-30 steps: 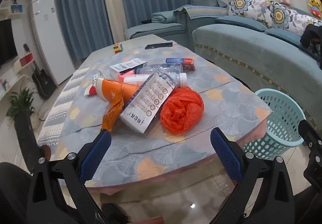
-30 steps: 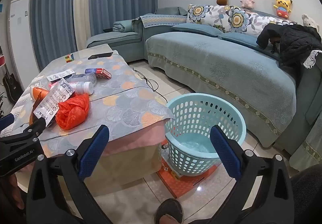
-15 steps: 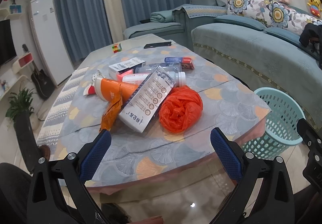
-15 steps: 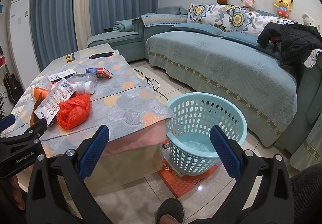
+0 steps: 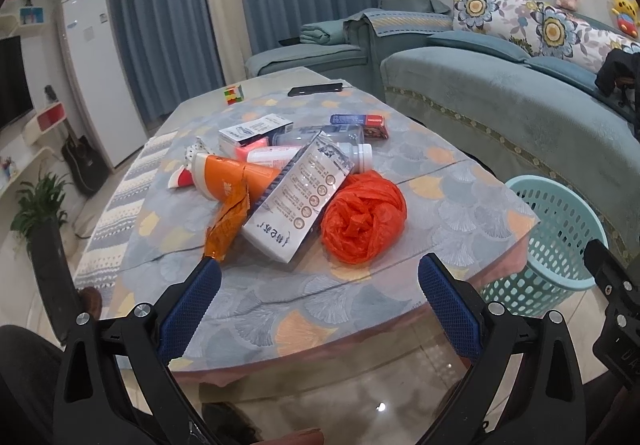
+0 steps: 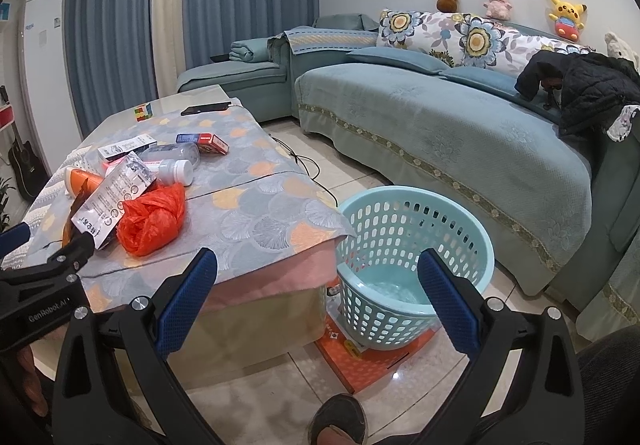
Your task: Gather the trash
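Left tool spread wide and empty before trash pile on desk, crumpled orange bag nearest, right tool wide, empty above teal basket on floor

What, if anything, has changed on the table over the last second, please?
Very little: the left gripper has eased slightly closer to the trash pile, and the right gripper barely shifted. Both remain open and empty; the basket is still empty.

left claw: black frame, blue textured pads, silver screws | right claw: same
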A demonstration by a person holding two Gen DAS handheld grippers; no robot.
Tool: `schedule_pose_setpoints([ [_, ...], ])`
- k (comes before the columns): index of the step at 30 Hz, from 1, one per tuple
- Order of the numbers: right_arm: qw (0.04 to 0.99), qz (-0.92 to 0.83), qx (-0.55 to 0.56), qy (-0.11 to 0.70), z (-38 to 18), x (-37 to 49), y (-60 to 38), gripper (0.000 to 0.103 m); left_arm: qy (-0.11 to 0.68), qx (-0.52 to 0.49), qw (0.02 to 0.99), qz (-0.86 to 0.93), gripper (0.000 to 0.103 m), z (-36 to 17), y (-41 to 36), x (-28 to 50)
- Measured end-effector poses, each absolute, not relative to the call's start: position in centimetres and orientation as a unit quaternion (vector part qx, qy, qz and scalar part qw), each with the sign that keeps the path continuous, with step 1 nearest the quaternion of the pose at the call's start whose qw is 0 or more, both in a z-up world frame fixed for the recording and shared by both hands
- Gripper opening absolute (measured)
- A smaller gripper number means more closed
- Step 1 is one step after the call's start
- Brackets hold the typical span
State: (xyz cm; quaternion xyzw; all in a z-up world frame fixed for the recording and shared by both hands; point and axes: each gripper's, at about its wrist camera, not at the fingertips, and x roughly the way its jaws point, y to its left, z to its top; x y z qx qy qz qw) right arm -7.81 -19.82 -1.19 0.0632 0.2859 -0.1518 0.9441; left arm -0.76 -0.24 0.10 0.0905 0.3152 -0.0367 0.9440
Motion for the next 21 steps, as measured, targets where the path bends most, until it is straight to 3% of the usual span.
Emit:
schedule_pose_setpoints([
  [21, 0.944, -0.151, 0.066, 0.286, -1.32, -8.07, -20.09, 0.096, 0.317, 0.092, 0.943, -0.040, 0.096, 0.20, 0.46, -0.67],
])
